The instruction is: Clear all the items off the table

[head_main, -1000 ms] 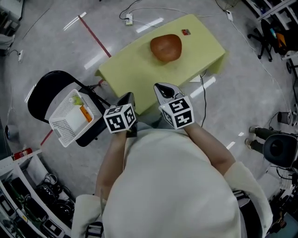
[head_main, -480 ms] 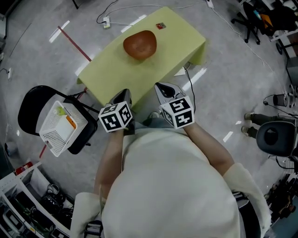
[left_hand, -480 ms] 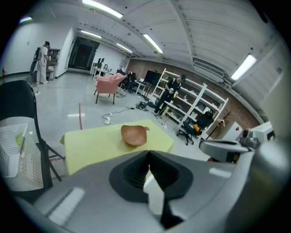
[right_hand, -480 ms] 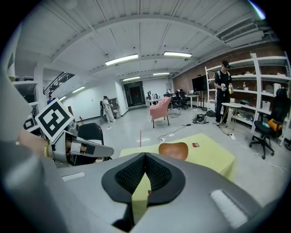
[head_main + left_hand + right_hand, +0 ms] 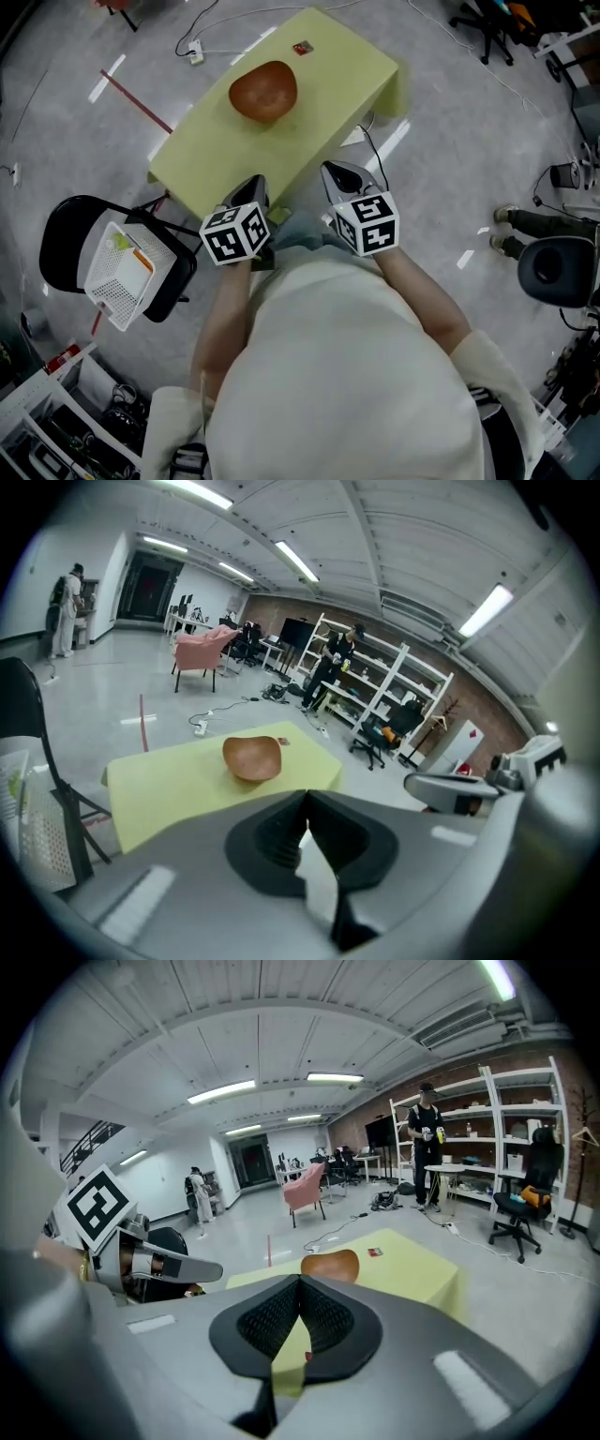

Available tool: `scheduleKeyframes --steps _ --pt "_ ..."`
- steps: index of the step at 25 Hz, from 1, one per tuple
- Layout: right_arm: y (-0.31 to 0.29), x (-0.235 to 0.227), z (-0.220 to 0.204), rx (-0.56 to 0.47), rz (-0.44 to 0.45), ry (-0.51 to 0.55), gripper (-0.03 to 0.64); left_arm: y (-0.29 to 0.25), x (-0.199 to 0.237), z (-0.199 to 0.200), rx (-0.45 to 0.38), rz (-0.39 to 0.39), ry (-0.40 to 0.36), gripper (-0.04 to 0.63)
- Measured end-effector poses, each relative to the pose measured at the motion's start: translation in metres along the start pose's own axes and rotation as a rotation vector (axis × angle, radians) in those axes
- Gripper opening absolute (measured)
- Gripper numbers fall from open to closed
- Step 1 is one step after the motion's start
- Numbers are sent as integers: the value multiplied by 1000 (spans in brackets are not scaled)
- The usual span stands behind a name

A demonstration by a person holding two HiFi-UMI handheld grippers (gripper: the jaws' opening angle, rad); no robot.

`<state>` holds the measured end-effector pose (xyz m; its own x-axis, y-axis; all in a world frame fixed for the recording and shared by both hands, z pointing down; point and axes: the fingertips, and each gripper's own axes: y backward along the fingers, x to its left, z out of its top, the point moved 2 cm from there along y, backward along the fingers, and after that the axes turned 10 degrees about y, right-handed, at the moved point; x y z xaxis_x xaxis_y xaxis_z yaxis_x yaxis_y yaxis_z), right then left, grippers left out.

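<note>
Yellow-green cloth covers the rectangular tabletop [image 5: 206, 155], which stands on the grey polished floor [image 5: 450, 141] just beyond both claws in the head view. One brown, shallow, rounded bowl [image 5: 262, 91] rests on the far half of the tabletop, upright, with its opening facing up. A small red square tag [image 5: 302, 48] lies flat beyond the bowl, near the far edge and apart from it.

We read the left claw [image 5: 253, 185] in the left gripper view: its two dark jaws meet at the tips, and nothing is gripped between them. The right claw [image 5: 335, 174] shows the same in the right gripper view, with jaws closed together and empty. Both claws hover at the near edge of the tabletop, side by side and apart from each other. Both point toward the bowl and touch neither it nor the cloth.

To the left of the tabletop stands a black round-backed chair [image 5: 64, 230]. A white perforated plastic basket [image 5: 108, 292] sits on its seat. The basket holds an orange item [image 5: 141, 265] and a green item [image 5: 119, 242]; we cannot identify either. A red tape stripe [image 5: 136, 101] runs across the floor at far left.
</note>
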<state>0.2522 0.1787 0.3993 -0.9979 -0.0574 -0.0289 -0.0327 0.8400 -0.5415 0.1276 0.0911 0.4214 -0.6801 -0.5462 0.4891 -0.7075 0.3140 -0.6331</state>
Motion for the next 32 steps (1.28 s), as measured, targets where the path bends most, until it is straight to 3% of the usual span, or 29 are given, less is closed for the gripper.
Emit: scheduleKeyframes --steps 6,12,19,32 --pt "2 -17 -5 15 -33 -17 -2 -14 -10 11 -8 18 -102 9" --pt "-8 -34 1 13 -45 -10 -2 -32 -8 22 -23 31 -89 9" --pt "-31 -52 4 62 -24 19 -2 -59 4 40 -38 58 -40 9" --pt "-108 -74 24 121 125 73 -2 -117 45 73 -45 196 121 9"
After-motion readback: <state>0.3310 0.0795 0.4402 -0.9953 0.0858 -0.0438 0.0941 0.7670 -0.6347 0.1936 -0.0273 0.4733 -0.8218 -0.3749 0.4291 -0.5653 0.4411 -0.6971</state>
